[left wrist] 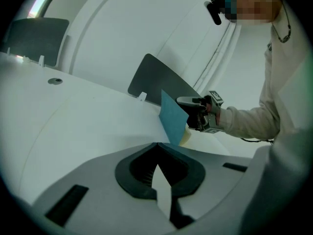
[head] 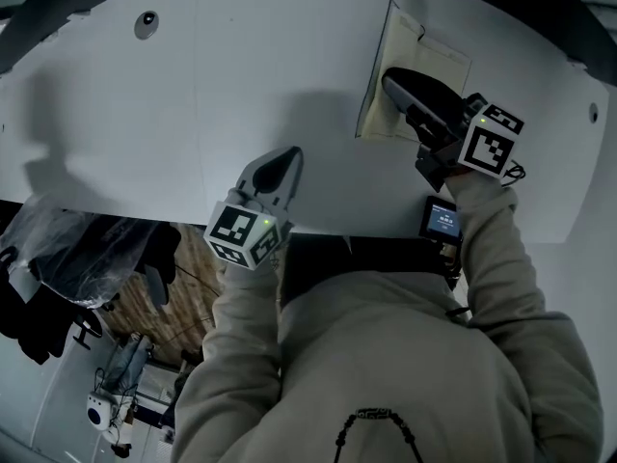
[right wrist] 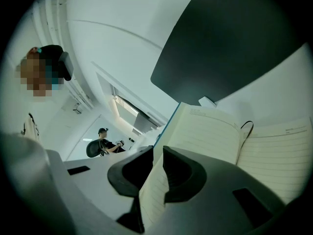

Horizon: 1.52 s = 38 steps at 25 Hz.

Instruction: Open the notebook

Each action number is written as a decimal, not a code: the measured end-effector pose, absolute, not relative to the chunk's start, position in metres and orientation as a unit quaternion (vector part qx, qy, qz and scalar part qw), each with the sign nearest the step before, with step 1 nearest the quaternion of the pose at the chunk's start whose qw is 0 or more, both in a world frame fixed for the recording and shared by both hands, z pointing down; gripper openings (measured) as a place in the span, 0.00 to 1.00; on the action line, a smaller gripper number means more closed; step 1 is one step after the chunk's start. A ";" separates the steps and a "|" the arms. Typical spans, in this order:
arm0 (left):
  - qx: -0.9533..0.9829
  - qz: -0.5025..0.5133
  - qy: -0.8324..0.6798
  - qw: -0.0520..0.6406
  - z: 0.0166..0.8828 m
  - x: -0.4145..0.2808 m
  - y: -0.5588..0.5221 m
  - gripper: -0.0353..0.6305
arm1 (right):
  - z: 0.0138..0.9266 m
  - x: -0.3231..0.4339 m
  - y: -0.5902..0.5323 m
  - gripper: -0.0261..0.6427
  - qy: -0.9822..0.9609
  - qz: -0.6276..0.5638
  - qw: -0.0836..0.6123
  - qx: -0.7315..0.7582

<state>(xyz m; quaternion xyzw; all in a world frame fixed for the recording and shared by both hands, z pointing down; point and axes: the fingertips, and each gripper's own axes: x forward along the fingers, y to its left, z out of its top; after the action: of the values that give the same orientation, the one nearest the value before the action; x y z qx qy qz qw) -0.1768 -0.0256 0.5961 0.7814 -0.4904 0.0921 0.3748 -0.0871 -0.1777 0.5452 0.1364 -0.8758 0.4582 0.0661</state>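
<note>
The right gripper (right wrist: 155, 153) pinches the raised notebook (right wrist: 210, 133) cover; the left gripper (left wrist: 157, 146) is closed, empty

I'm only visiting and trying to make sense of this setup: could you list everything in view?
table: one, white, under everything
round cap: one, grey, set in the table's far left
notebook: one, blue cover, cream lined pages, table's far right, partly open
ribbon bookmark: one, black, between the pages
panel: one, dark grey, upright behind the table
small screen: one, black, by the right wrist
distant person: one, seated, background
right gripper: one, grey, shut on the notebook's lifted cover
left gripper: one, grey, shut, empty, above the table
sleeves: two, beige
</note>
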 end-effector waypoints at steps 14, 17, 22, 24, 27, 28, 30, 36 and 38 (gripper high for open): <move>0.753 0.089 -0.523 0.391 0.613 -0.205 0.009 0.05 | 0.599 -0.132 -0.158 0.15 -0.867 0.461 0.150 0.114; 0.748 0.086 -0.523 0.399 0.618 -0.211 0.022 0.05 | 0.616 -0.140 -0.144 0.15 -0.861 0.464 0.177 0.107; 0.732 0.068 -0.537 0.413 0.626 -0.230 0.041 0.05 | 0.636 -0.155 -0.122 0.15 -0.874 0.416 0.240 0.080; 0.726 0.060 -0.544 0.415 0.623 -0.232 0.041 0.05 | 0.636 -0.154 -0.126 0.14 -0.871 0.420 0.241 0.079; 0.725 0.059 -0.546 0.415 0.620 -0.229 0.042 0.05 | 0.637 -0.151 -0.122 0.10 -0.874 0.409 0.253 0.067; 0.726 0.058 -0.546 0.414 0.618 -0.227 0.042 0.05 | 0.637 -0.149 -0.120 0.09 -0.875 0.404 0.260 0.059; 0.728 0.057 -0.544 0.414 0.614 -0.222 0.042 0.05 | 0.634 -0.146 -0.116 0.09 -0.875 0.395 0.274 0.047; 0.731 0.056 -0.539 0.414 0.620 -0.223 0.053 0.05 | 0.641 -0.152 -0.108 0.08 -0.872 0.390 0.294 0.029; 0.731 0.054 -0.540 0.413 0.624 -0.230 0.058 0.05 | 0.649 -0.160 -0.106 0.08 -0.873 0.386 0.296 0.034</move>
<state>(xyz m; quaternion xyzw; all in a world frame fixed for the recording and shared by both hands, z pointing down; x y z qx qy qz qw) -0.2303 0.0582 0.6244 0.7314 -0.5402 0.0542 0.4126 -0.1595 -0.1058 0.6486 0.0339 -0.8730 0.3864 0.2956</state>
